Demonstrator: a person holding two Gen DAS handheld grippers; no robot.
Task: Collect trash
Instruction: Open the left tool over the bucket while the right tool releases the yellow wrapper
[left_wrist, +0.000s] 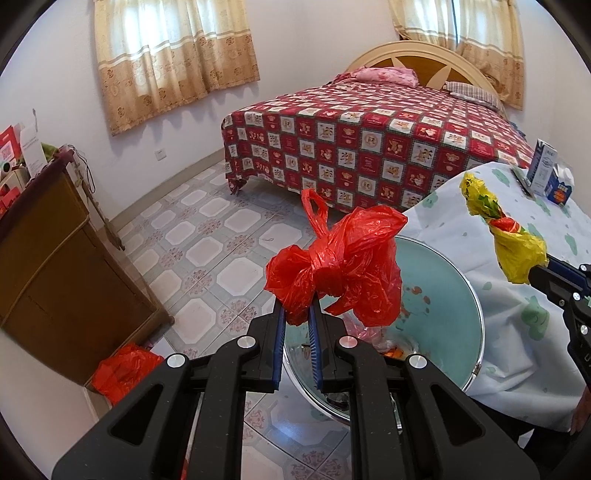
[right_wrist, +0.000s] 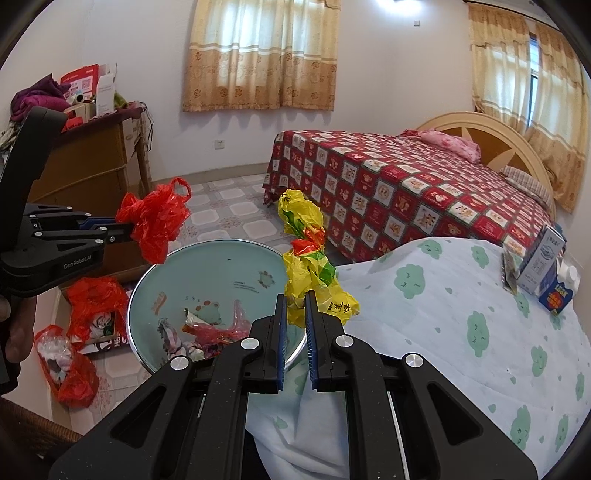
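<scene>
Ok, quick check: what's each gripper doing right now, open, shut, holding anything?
Left gripper: shut on the red plastic bag.
Right gripper: shut on the yellow plastic bag.

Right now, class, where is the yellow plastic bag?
In the right wrist view the yellow plastic bag sits centre frame, pinched in the right gripper, held above the basin's right rim beside the cloth-covered table.
</scene>
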